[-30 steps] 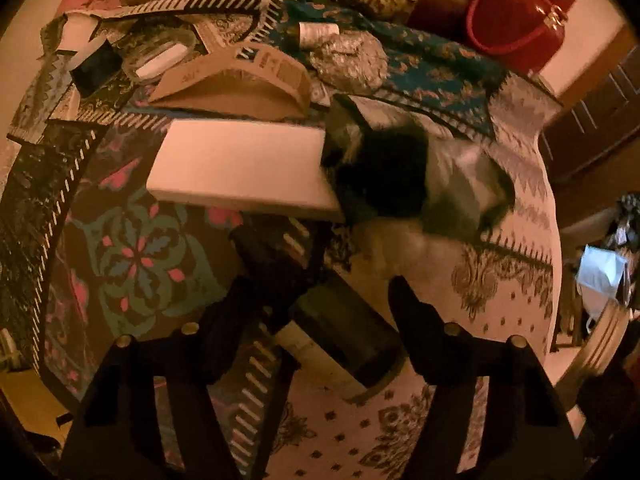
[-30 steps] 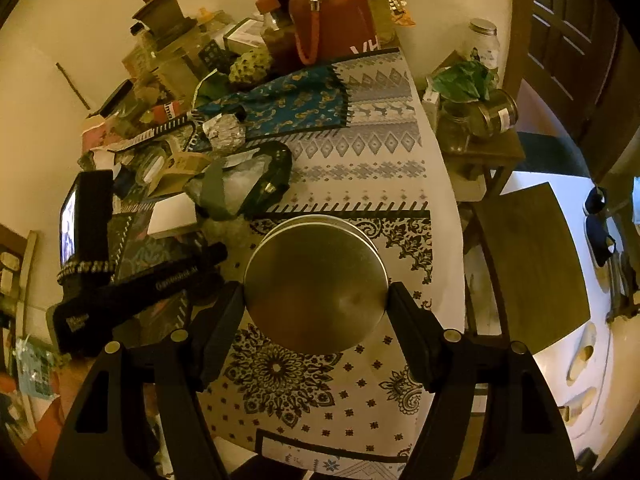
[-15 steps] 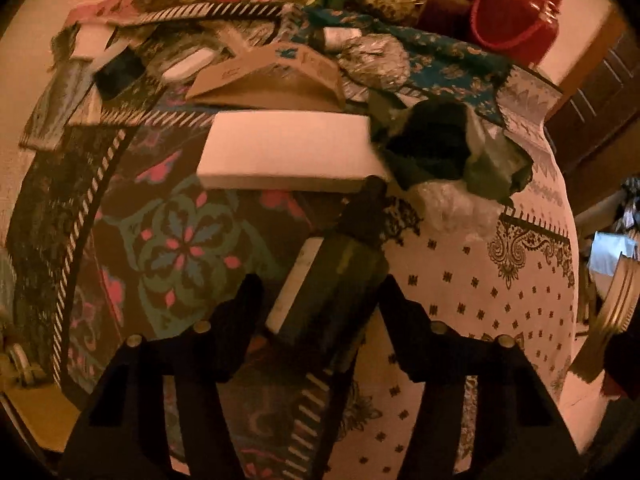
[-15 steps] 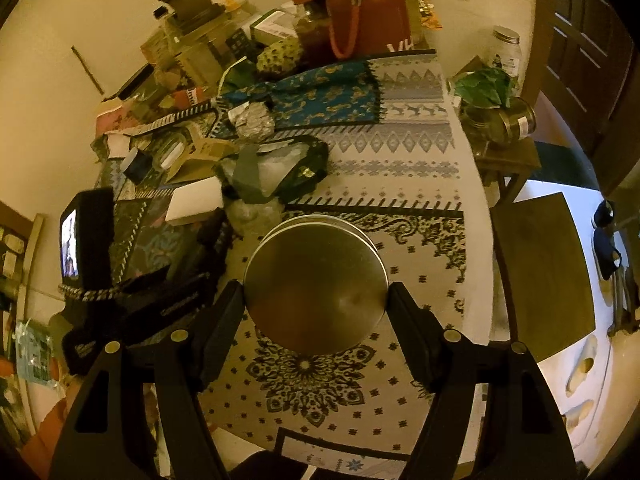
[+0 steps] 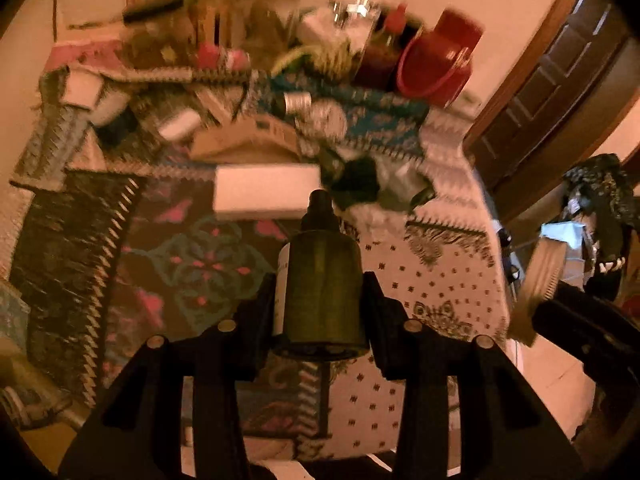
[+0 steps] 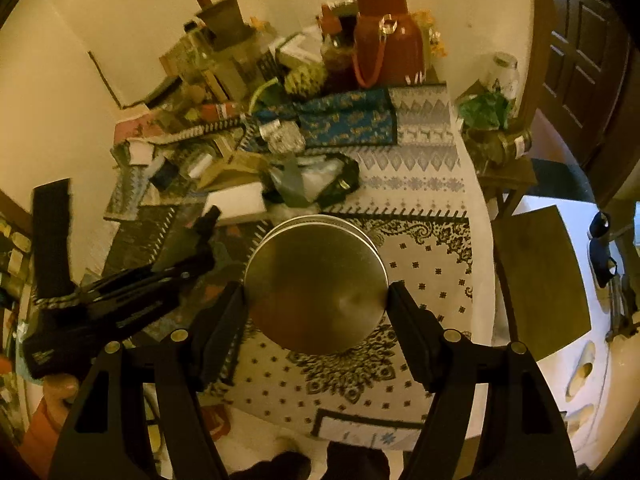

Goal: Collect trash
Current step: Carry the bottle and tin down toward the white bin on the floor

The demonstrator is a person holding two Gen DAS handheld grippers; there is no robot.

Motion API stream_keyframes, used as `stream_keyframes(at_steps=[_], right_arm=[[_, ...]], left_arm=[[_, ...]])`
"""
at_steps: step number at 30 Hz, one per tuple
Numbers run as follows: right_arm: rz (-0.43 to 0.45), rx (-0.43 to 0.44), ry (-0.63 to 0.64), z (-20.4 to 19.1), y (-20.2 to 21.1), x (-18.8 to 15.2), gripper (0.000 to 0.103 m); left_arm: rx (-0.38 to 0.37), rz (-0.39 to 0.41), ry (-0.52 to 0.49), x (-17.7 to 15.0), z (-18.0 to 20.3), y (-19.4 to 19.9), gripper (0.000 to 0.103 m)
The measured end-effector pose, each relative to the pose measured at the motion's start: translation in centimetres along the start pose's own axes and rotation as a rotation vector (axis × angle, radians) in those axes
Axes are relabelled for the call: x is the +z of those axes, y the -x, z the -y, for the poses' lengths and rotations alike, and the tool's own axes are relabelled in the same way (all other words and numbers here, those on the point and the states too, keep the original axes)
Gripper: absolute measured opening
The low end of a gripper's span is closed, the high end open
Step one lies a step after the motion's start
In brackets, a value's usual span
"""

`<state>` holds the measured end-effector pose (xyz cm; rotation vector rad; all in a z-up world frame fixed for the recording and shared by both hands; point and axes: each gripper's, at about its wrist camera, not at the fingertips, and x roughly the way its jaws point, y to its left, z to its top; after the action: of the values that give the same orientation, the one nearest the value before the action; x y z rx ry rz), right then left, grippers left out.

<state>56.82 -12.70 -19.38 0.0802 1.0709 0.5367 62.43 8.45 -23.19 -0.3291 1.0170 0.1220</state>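
Observation:
A dark green bottle point(image 5: 320, 288) with a black cap and a pale label hangs above the patterned tablecloth point(image 5: 432, 280). My left gripper point(image 5: 319, 300) has it between both pads, jaws still closing on its body, cap pointing away from the camera. In the right wrist view the left gripper point(image 6: 160, 280) shows at the left with the bottle point(image 6: 196, 236) in it. My right gripper point(image 6: 316, 292) is shut on a round metal tin point(image 6: 316, 276), held above the table, flat face toward the camera. The tin's edge point(image 5: 536, 280) shows at the right of the left wrist view.
A white box point(image 5: 264, 192), a crumpled green and clear bag point(image 5: 380, 184), folded cardboard point(image 5: 248, 140) and a foil ball point(image 5: 324, 120) lie mid-table. A red jug point(image 5: 436, 60), jars and bottles crowd the far end. A wooden stool point(image 6: 540, 280) stands right of the table.
The left gripper's jaws narrowed onto the green bottle, which lay on the cloth, and lifted it clear, turning it to point away. The right gripper rose a little with the tin.

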Motion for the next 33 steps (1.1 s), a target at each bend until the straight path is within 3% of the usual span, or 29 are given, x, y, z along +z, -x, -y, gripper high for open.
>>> stream_keyframes(at_steps=[8, 15, 24, 33], right_arm=[[0.129, -0.04, -0.034, -5.6, 4.7, -2.8, 0.07], [0.227, -0.05, -0.09, -12.0, 7.8, -7.7, 0.07], [0.252, -0.088, -0.115, -18.3, 9.5, -14.7, 0.07], [0.211, -0.145, -0.147, -20.0, 11.0, -18.6, 0.07]], left_arm=[[-0.047, 0.161, -0.09, -1.6, -2.4, 9.9, 0.041], [-0.115, 0.261, -0.171, -6.8, -6.5, 18.4, 0.041], [-0.171, 0.267, -0.236, -13.2, -11.0, 23.8, 0.041], [-0.229, 0.215, -0.259, -16.5, -12.3, 25.0, 0.041]])
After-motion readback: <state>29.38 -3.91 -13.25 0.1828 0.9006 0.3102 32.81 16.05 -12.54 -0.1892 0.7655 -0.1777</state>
